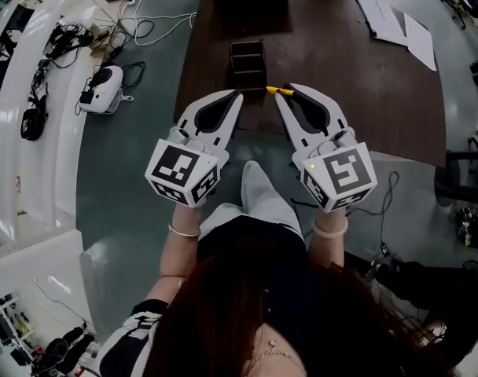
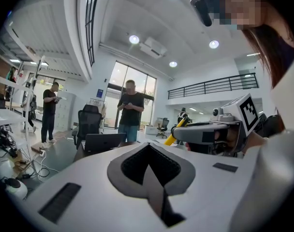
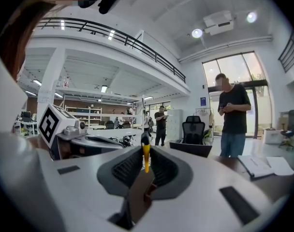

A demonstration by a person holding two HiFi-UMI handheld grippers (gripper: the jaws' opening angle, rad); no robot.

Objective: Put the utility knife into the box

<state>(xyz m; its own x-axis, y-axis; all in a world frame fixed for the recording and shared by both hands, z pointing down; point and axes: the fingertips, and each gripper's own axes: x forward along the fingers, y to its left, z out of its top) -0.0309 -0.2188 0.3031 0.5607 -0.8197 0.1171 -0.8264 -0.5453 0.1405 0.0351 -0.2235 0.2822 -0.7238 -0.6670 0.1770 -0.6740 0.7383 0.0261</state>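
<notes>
Head view: right gripper point(image 1: 288, 93) pinches the yellow utility knife point(image 1: 277, 90); left gripper point(image 1: 237, 95) closed, empty; box point(image 1: 248, 66) at twelve o'clock.

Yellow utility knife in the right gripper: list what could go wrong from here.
The right gripper pinches the yellow utility knife only near its jaw tips, so it may twist or slip out. The small dark compartmented box sits ahead; the knife could catch a divider or land outside.
</notes>
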